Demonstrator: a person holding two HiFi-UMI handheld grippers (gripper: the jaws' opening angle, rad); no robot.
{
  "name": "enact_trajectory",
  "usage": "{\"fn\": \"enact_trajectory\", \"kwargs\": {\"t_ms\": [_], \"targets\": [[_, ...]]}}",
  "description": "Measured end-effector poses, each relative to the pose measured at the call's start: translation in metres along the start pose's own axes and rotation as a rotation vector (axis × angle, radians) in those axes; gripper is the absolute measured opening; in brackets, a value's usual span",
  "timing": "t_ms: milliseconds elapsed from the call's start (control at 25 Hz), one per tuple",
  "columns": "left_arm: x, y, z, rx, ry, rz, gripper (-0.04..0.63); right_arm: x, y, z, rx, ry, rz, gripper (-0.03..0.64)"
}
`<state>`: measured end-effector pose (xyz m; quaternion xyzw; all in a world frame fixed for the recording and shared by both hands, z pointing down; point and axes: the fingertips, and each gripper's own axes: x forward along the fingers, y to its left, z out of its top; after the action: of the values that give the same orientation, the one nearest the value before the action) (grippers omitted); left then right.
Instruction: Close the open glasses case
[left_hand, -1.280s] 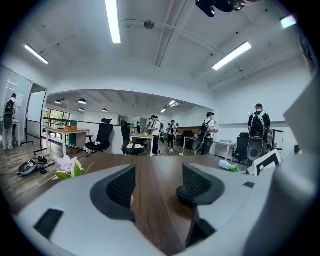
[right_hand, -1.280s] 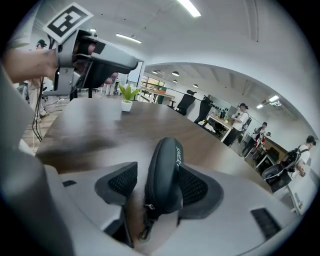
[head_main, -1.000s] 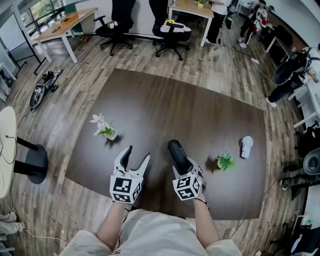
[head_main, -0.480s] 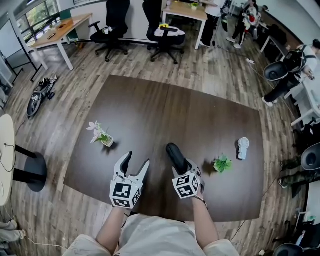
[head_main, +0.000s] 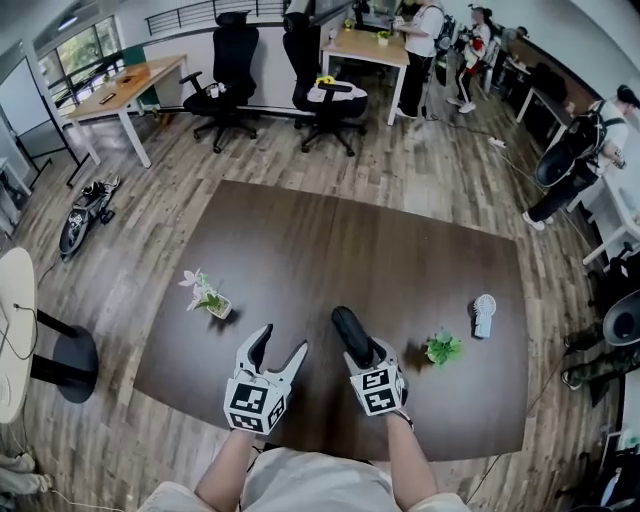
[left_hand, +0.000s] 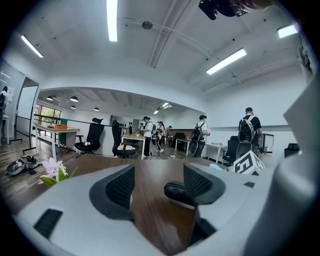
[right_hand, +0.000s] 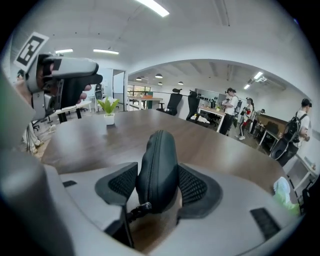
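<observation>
R tool (right_hand: 159, 186) closing on glasses case (right_hand: 157, 150) | near tbl (head_main: 470, 438) front edge

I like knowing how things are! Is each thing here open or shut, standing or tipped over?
glasses case: zipped shut along the seam that shows, on edge between the right jaws
right gripper: jaws closing, pads on the glasses case
left gripper: open, nothing between its jaws
flower pot: upright
green plant: upright

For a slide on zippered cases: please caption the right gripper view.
Right gripper, jaws closing, pinches a black zippered glasses case on edge over the brown table.
</observation>
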<state>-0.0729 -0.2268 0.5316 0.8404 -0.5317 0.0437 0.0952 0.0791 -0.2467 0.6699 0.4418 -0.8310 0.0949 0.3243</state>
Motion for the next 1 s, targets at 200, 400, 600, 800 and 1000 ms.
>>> {"fn": "enact_trajectory", "kwargs": {"t_ms": [200,400,600,800,1000], "targets": [[0.002,-0.006,0.016,0.006,-0.028,-0.031,0.318,-0.020,-0.007,0.035,0.064,-0.134,0.013,0.255],[0.001,-0.021,0.045,0.017,-0.073,-0.084,0.321,-0.060,-0.013,0.080,0.098,-0.282,0.044,0.255],[-0.004,-0.037,0.081,0.009,-0.145,-0.160,0.327,-0.106,-0.011,0.123,0.128,-0.464,0.135,0.255],[-0.012,-0.059,0.115,-0.014,-0.208,-0.269,0.330,-0.150,-0.002,0.159,0.157,-0.636,0.262,0.255],[-0.023,-0.084,0.138,-0.034,-0.236,-0.387,0.334,-0.183,0.003,0.176,0.231,-0.771,0.404,0.255]]}}
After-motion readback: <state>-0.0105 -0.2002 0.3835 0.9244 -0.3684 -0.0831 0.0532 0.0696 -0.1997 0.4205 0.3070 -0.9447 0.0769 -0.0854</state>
